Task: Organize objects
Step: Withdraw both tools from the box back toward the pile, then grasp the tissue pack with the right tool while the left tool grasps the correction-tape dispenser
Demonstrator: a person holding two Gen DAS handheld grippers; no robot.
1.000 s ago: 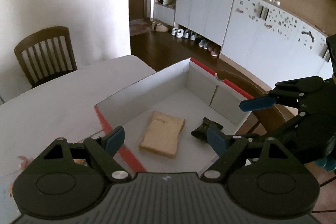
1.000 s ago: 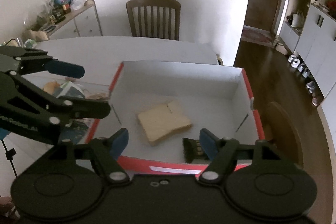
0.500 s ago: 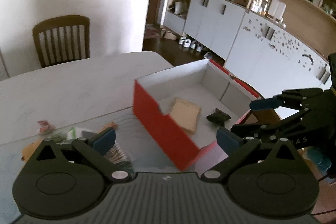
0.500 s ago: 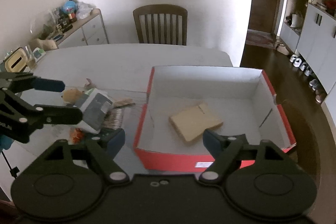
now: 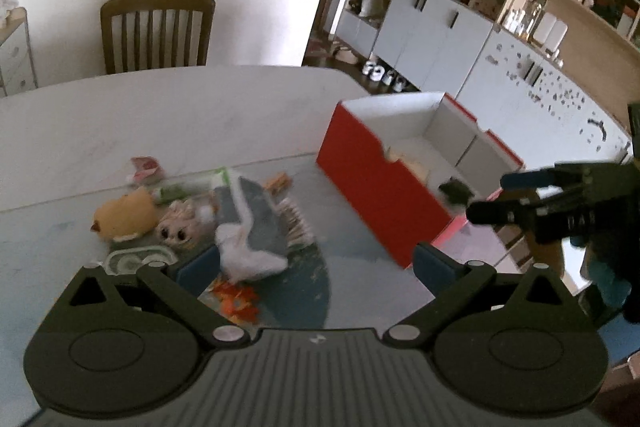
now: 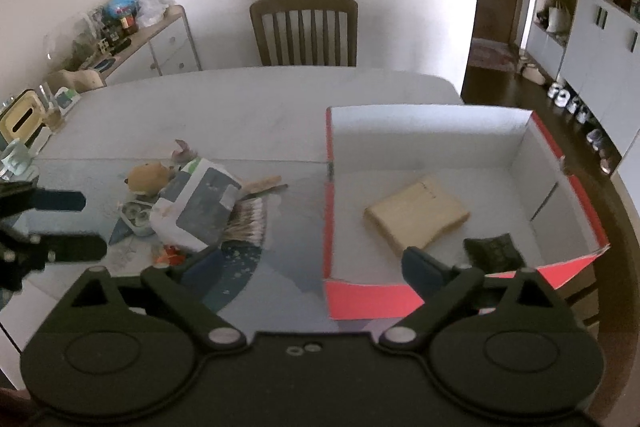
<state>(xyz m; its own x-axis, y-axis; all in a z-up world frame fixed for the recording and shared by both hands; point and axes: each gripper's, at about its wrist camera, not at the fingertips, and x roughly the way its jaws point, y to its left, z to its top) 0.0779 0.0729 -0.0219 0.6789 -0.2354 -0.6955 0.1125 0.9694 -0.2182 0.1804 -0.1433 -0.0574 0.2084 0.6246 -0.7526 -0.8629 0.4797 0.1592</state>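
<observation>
Right wrist view, left to right. A low sideboard (image 6: 160, 43) crowded with small items stands against the white wall; one wooden chair (image 6: 304, 27) sits at the far edge of the pale table (image 6: 260, 107); a dark doorway and white cabinets (image 6: 600, 35) with shoes on the floor beneath close the right side.

On the table, one loose pile lies left of centre: one yellow plush toy (image 6: 146, 177), one grey-and-white packet (image 6: 200, 207), one bundle of cotton swabs (image 6: 248, 221), one small round-lidded container (image 6: 134, 217), and one pink wrapper (image 6: 182, 149) at the far side. Other small pieces in the pile are too blurred to count.

Right of the pile, well apart from it, stands one red box (image 6: 362, 297) with a white interior. Inside it lie two items: one tan flat pouch (image 6: 416, 213) near the middle and one small dark object (image 6: 494, 249) at the near right corner.

The left gripper (image 5: 316, 263) hovers over the pile, its jaws spread wide with nothing between them. The right gripper (image 6: 312, 265) hangs over the box's near left corner, its jaws opening, nothing gripped.
</observation>
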